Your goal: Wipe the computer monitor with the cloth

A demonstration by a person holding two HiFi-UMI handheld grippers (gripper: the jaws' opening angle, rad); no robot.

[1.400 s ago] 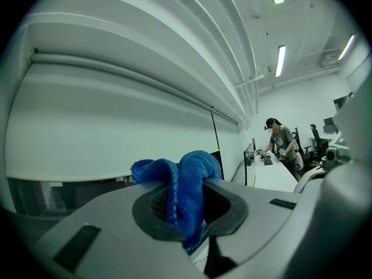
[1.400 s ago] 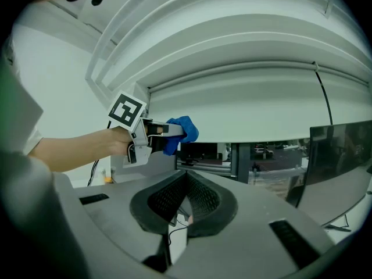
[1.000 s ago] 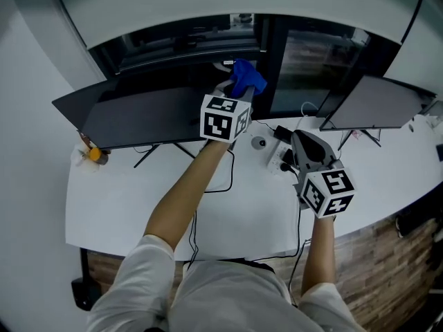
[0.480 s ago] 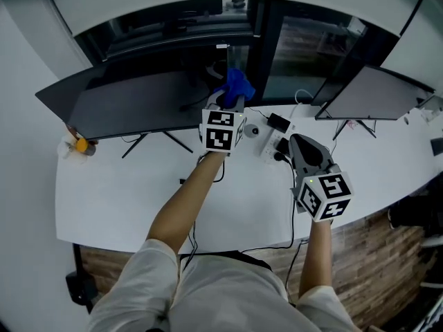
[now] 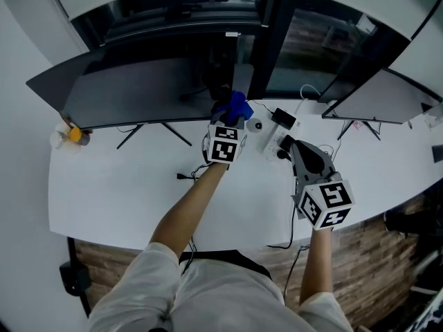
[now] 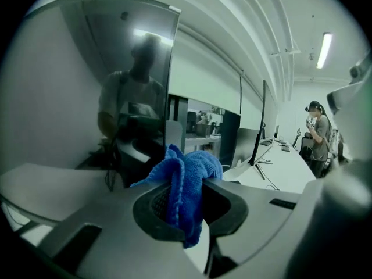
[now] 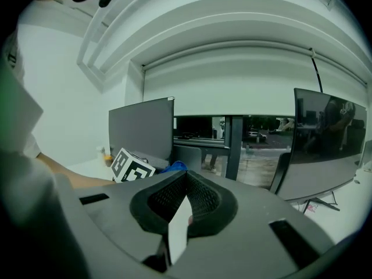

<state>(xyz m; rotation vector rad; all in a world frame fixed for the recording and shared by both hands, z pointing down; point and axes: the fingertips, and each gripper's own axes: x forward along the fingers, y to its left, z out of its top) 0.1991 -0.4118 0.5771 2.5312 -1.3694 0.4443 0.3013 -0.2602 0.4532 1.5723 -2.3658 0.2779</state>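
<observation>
Blue cloth is bunched between the jaws of the left claw, which clamps it firmly, with folds spilling out above and below the grip. That claw hangs over the white table by the lower right corner of the wide dark monitor — whether the cloth touches the screen cannot be told. The right claw sits further right, well apart from the monitor, its jaws closed on nothing.
</observation>
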